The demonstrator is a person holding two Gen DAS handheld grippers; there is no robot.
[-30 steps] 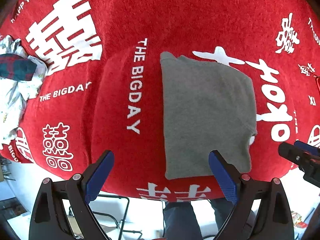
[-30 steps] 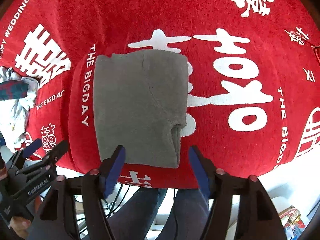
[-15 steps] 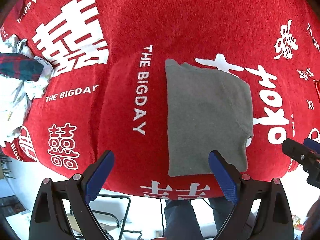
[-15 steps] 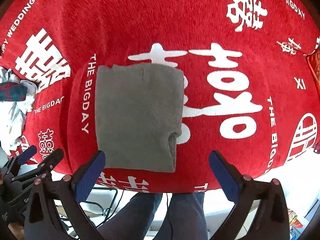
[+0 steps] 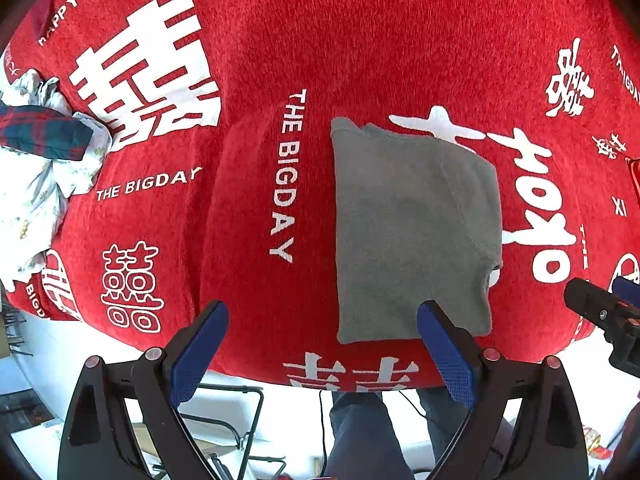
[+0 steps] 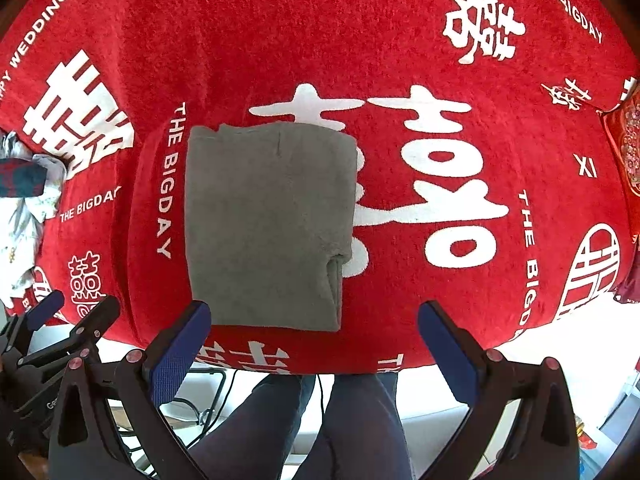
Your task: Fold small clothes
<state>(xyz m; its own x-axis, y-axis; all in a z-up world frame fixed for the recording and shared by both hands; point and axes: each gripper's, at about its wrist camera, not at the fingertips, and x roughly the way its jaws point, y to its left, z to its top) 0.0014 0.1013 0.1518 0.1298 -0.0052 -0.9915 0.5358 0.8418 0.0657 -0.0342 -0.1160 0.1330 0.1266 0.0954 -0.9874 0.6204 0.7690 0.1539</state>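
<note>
A grey garment lies folded into a flat rectangle on the red cloth, near the table's front edge. My left gripper hangs above the front edge, pointing down, open and empty; the garment's near edge sits by its right finger. My right gripper also points down above the front edge, its jaws wide open with nothing between them; the garment's near edge lies by its left finger. Each gripper shows at the side of the other's view.
The red cloth with white lettering covers the table. A heap of other clothes, white and plaid, lies at the left edge. A person's legs are below the front edge.
The right gripper's jaws have spread wider. Both grippers have risen, so the garment looks smaller and farther below.
</note>
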